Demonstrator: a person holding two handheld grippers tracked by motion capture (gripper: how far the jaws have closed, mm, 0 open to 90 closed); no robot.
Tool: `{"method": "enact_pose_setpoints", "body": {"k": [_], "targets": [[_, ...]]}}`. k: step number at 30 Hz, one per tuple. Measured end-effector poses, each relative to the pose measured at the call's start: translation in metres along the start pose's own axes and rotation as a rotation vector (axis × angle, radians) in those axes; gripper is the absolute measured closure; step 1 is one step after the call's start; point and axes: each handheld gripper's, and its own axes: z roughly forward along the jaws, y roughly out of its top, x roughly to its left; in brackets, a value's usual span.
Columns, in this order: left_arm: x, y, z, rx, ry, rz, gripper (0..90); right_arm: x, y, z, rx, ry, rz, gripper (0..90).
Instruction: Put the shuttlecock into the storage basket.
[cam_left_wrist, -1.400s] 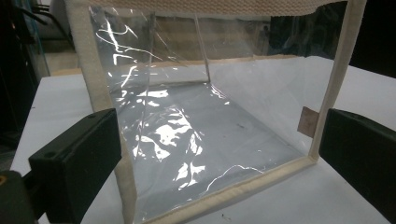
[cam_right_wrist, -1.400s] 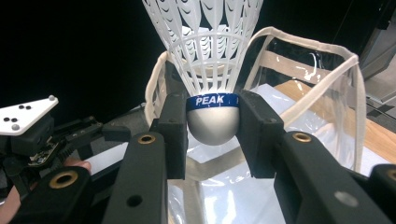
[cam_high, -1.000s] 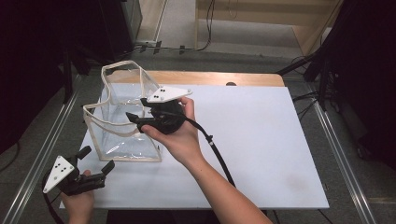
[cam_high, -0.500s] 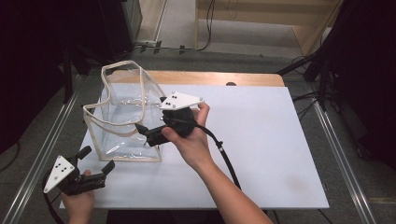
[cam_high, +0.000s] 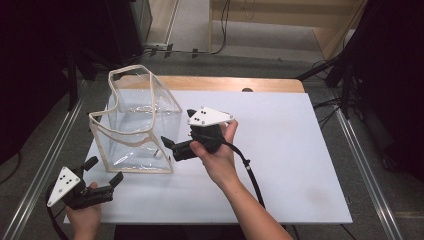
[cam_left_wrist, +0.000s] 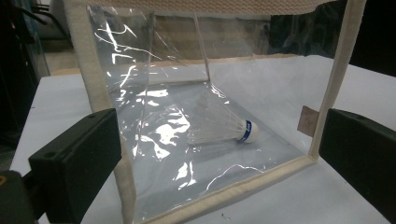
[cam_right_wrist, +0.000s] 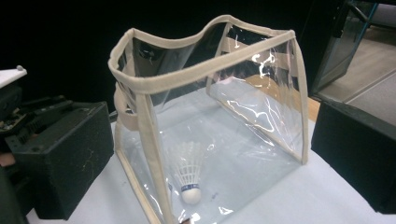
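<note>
Our shuttlecock (cam_right_wrist: 190, 179) lies inside the clear bag (cam_high: 135, 125); both tongs, right (cam_high: 167, 144) and left (cam_high: 104, 170), are released. Next, probably closing the bag.

Clear bag (cam_left_wrist: 154, 140), shuttlecock (cam_left_wrist: 224, 128) lying inside, white table (cam_left_wrist: 345, 196)

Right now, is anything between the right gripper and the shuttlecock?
Yes. The shuttlecock lies inside the clear bag, so the bag's transparent side wall stands between it and the right gripper, whose jaws are open outside.
</note>
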Motion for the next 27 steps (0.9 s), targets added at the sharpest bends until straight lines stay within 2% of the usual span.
{"method": "enact_pose_setpoints", "body": {"k": [14,27], "targets": [[0.0,0.0,0.0,0.001,0.001,0.001,0.0,-0.009,-0.024,-0.01,-0.001,-0.017,0.015,0.0],[-0.001,0.0,0.0,0.003,0.002,0.002,0.0,-0.02,-0.044,-0.022,-0.003,-0.057,0.033,0.0]]}}
